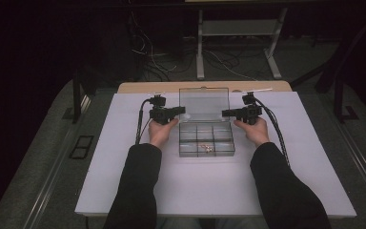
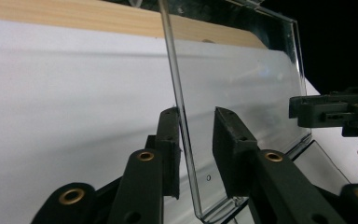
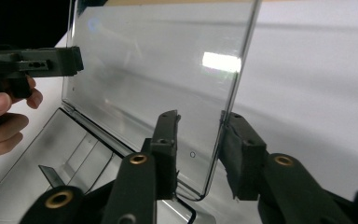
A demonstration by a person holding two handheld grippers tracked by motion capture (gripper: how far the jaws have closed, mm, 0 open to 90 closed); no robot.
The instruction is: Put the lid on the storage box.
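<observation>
Clear lid (image 1: 204,101) upright, long axis crosswise | left gripper (image 2: 196,135), right gripper (image 3: 199,140): jaws straddle its edges, unclamped

My jaws: matt black plastic w/ brass-coloured metal rivets (image 2: 145,156), pads (image 2: 228,140) rough & a bit scuffed. Box lid (image 3: 158,70) is clear glossy plastic, smooth, catching glare. Box base (image 1: 206,138) same clear plastic. Table cover (image 1: 219,186) looks matt white, smooth, paper-like. Strip (image 2: 74,16) at far edge: pale wood, grain showing. Sleeves (image 1: 136,191): dark matt cloth.
</observation>
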